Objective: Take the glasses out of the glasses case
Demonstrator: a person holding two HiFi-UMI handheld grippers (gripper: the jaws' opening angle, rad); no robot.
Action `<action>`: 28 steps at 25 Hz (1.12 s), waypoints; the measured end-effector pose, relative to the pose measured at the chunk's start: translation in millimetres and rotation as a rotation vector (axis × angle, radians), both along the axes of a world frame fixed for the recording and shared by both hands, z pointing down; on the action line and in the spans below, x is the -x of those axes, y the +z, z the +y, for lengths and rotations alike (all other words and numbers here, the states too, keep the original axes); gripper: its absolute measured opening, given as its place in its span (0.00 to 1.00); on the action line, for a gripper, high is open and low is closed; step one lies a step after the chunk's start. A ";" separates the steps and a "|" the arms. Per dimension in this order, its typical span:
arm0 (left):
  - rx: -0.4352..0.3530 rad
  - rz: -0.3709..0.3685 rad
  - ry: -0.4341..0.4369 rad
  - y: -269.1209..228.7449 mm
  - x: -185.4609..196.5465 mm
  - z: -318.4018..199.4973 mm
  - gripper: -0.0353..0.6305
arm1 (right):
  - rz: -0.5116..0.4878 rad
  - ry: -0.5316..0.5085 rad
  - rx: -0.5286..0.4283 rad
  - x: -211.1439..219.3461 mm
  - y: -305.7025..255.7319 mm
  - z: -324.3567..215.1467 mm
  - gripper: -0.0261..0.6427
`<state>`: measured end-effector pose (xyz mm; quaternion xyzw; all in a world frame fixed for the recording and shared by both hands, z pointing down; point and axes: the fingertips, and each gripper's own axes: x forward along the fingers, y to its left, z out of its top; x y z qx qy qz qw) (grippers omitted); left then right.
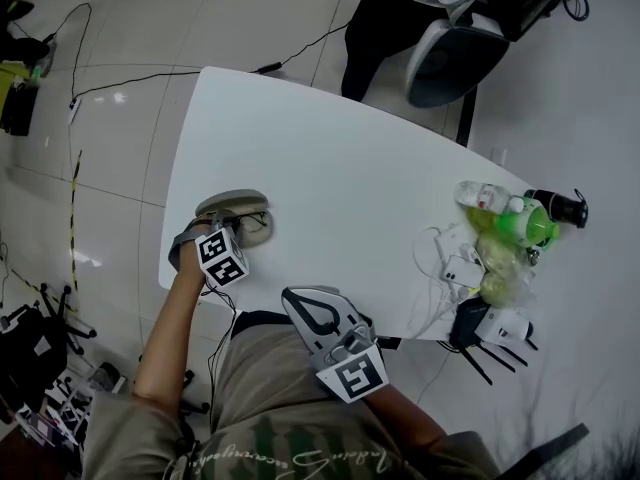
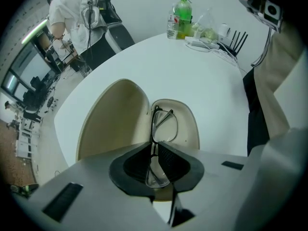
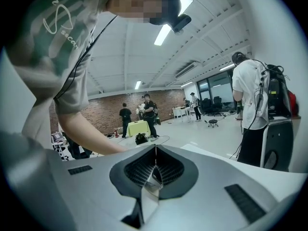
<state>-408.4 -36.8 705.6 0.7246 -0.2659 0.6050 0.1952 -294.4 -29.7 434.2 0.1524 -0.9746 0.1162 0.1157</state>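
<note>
The glasses case [image 1: 232, 206] lies open near the table's left edge, its beige lid [image 2: 114, 121] tipped back and its base [image 2: 188, 129] flat on the white table [image 1: 340, 168]. Dark-framed glasses [image 2: 165, 124] stand on edge in the base. My left gripper [image 2: 155, 147] is shut on the glasses at the bridge, with one lens between the jaws and the other sticking out over the case. In the head view the left gripper [image 1: 243, 230] sits at the case. My right gripper [image 1: 305, 298] is shut and empty, held at the table's front edge close to the body; the right gripper [image 3: 155, 150] faces the room.
At the table's right end stand a green bottle [image 1: 522, 224], a clear bottle [image 1: 480, 196], white cables and a charger [image 1: 455, 264] and a router with black antennas [image 1: 495, 330]. A chair [image 1: 450, 60] stands beyond the far edge.
</note>
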 end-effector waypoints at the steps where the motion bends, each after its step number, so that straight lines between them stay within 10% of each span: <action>1: -0.008 0.001 0.003 0.2 0.3 -0.3 0.14 | 0.001 0.001 -0.001 0.3 0.2 -0.8 0.06; 28: -0.084 -0.024 0.016 -17.6 6.9 -9.3 0.08 | 0.020 0.046 -0.026 -9.5 5.5 -5.7 0.06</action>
